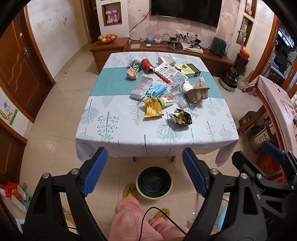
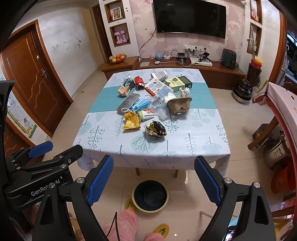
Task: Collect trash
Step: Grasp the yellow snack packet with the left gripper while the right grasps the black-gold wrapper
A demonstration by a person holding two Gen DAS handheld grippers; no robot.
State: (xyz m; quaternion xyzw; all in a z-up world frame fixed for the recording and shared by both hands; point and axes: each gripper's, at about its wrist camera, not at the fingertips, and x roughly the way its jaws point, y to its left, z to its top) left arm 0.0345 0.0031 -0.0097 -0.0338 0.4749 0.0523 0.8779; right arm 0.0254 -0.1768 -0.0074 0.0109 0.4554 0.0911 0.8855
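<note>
**Trash still spread on the table, bin waiting below**

No collecting can be judged as done. The trash is seen heaped across the middle of the table (image 1: 115, 133), with the crumpled dark-and-gold wrapper (image 1: 181, 117) and the yellow snack packet (image 1: 153, 108) lying nearest the front edge. Behind them a blue face mask (image 1: 156, 90), a brown paper bowl (image 1: 197, 92), a red can (image 1: 146, 64) and a green box (image 1: 187, 70) are found, among other packets and paper. The dark bin (image 1: 154, 182) stands on the floor just before the table, and nothing can be made out inside it, so every piece appears left to be picked up.

The left gripper (image 1: 144, 171) is held short of the table with its jaws wide and nothing between them. The right gripper (image 2: 154, 180) is held likewise, jaws spread wide and empty, well apart from any trash.

In the left wrist view the right gripper is caught at the right border; in the right wrist view the left gripper is shown at the left border instead. A photo in the upper wall niche (image 2: 116, 13) is shown only in the right view.
</note>
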